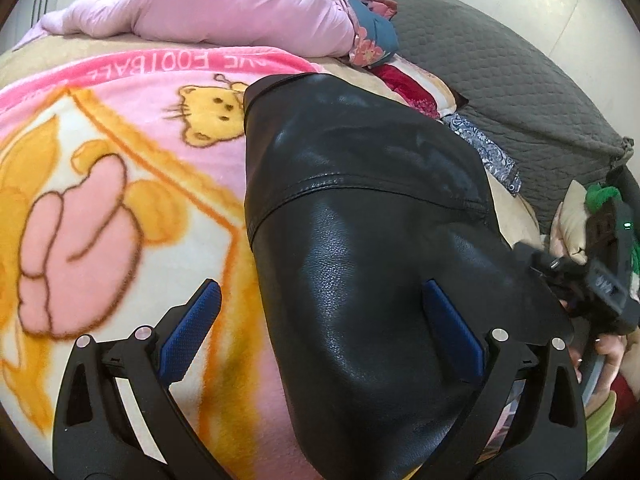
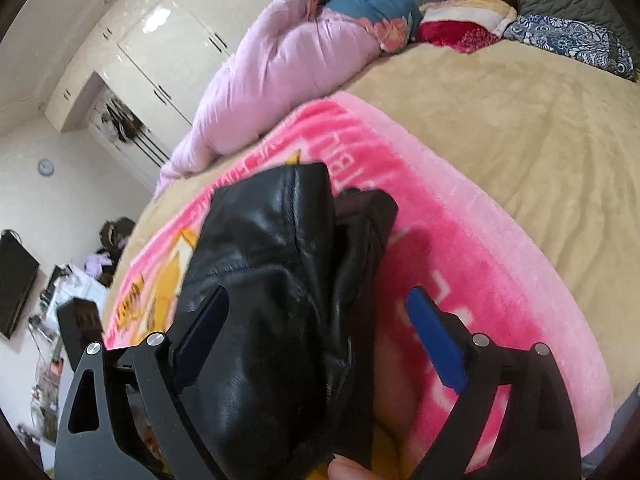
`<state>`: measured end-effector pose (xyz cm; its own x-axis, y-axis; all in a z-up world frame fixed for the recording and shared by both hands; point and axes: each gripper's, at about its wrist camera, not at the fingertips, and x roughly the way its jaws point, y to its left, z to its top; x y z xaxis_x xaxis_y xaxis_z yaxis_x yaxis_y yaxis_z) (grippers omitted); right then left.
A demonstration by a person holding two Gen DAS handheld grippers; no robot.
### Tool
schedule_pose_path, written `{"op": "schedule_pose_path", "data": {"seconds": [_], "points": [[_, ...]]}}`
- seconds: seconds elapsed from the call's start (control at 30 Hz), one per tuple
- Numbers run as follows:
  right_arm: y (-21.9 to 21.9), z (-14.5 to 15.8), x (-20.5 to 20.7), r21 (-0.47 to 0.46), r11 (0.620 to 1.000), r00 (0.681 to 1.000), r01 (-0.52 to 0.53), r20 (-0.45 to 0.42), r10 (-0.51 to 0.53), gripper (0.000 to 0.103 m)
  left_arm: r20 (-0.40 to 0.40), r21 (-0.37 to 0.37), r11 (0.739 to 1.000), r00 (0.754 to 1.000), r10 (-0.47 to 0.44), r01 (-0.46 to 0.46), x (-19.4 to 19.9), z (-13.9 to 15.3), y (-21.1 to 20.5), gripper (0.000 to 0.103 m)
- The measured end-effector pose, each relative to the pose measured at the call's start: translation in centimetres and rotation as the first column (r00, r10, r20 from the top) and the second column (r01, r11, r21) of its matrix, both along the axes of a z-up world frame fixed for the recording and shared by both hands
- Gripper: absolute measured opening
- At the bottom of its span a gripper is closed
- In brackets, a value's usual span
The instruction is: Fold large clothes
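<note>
Black leather jacket (image 1: pixel 360 216) lies on the pink cartoon blanket (image 1: pixel 100 184) across the bed (image 2: pixel 500 128), long axis toward twelve o'clock; left gripper (image 1: pixel 320 320) gapes over its near end; right gripper (image 2: pixel 320 336) straddles its bunched edge, fingers (image 2: pixel 434 340) spread, nothing pinched.

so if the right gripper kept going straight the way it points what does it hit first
Most likely the black leather garment: it already lies between the open fingers of the right gripper and fills the line ahead. Beyond it is the pink cartoon-print blanket, though depth is hard to judge.
</note>
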<state>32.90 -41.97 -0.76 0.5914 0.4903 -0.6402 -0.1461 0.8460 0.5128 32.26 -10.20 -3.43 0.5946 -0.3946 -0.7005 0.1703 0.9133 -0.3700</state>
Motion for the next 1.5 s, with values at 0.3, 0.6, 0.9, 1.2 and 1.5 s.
{"op": "schedule_pose_path", "data": {"seconds": [0.3, 0.6, 0.9, 1.2, 1.5], "points": [[-0.4, -4.3, 2.3, 0.066, 0.997, 0.988, -0.042, -0.144, 0.051, 0.092, -0.184, -0.321, 0.946, 0.978, -0.102, 0.039, 3.8, -3.8, 2.5, 0.095], [-0.4, -6.5, 5.0, 0.220, 0.971, 0.976, -0.094, -0.173, 0.134, 0.085, -0.221, -0.356, 0.930, 0.959, -0.177, 0.089, 6.7, -4.8, 0.8, 0.095], [1.1, -6.0, 5.4, 0.232, 0.962, 0.975, -0.143, -0.134, 0.177, 0.059, -0.180, -0.367, 0.926, 0.969, -0.171, 0.095, 6.1, -4.1, 1.7, 0.087], [9.0, -2.5, 5.3, 0.203, 0.945, 0.966, -0.257, 0.031, 0.256, 0.045, -0.153, -0.343, 0.939, 0.988, -0.020, -0.034, 2.7, -2.2, 11.6, 0.086], [20.6, -3.3, 4.3, 0.175, 0.920, 0.936, -0.351, 0.048, 0.348, 0.047, -0.186, -0.334, 0.934, 0.981, 0.063, -0.124, -0.2, -3.6, 18.1, 0.086]]}}
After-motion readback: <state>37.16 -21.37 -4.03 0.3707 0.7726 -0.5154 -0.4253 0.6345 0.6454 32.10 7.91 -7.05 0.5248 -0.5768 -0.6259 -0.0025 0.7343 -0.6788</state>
